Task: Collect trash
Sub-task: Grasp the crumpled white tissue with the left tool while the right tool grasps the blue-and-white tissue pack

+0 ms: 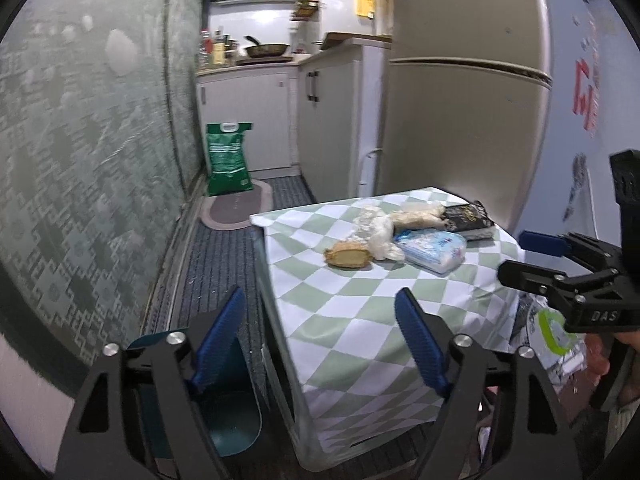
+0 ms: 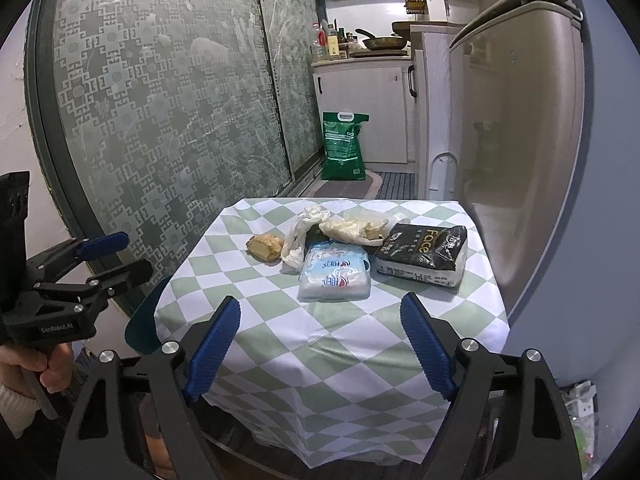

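A small table with a green and white checked cloth point(image 2: 320, 344) holds a piece of bread point(image 2: 265, 247), a crumpled white plastic bag point(image 2: 300, 236), a yellowish crumpled bag point(image 2: 354, 229), a blue and white tissue pack point(image 2: 335, 277) and a black tissue pack point(image 2: 425, 252). The same items show in the left wrist view: bread point(image 1: 347, 257), white bag point(image 1: 376, 228), blue pack point(image 1: 434, 249). My right gripper point(image 2: 320, 344) is open and empty above the table's near edge. My left gripper point(image 1: 320, 340) is open and empty at the table's left corner, over a dark teal bin point(image 1: 228, 420).
A patterned glass sliding door point(image 2: 160, 120) runs along the left. A fridge point(image 2: 520, 140) stands right of the table. Beyond are white cabinets point(image 2: 360, 92), a green sack point(image 2: 344, 148) on a floor mat, and a pan on the counter. More bags point(image 1: 556, 340) lie right of the table.
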A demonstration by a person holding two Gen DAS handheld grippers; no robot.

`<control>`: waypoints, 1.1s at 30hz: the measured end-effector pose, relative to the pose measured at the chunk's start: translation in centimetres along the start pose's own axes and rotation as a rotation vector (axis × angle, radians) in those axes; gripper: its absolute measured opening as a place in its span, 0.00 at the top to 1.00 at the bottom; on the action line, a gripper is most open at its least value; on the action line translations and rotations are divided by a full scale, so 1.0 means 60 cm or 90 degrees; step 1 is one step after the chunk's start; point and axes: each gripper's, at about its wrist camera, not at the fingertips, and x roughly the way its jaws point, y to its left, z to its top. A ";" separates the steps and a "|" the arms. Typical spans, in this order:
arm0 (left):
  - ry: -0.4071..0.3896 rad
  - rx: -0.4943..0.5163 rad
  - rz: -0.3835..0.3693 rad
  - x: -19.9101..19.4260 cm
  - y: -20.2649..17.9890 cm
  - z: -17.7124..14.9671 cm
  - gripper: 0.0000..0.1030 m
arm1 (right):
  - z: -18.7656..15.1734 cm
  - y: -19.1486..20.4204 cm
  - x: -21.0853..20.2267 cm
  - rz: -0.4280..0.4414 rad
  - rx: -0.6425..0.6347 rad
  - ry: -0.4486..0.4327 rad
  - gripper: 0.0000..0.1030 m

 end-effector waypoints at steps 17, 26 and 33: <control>0.095 0.080 -0.078 0.112 -0.037 0.073 0.54 | 0.004 -0.022 0.054 0.024 0.019 0.025 0.33; 0.138 0.083 -0.111 0.189 -0.064 0.088 0.60 | 0.002 -0.037 0.076 0.033 0.027 0.039 0.38; 0.153 0.077 -0.112 0.231 -0.069 0.095 0.69 | 0.003 -0.024 0.085 0.037 -0.001 0.043 0.42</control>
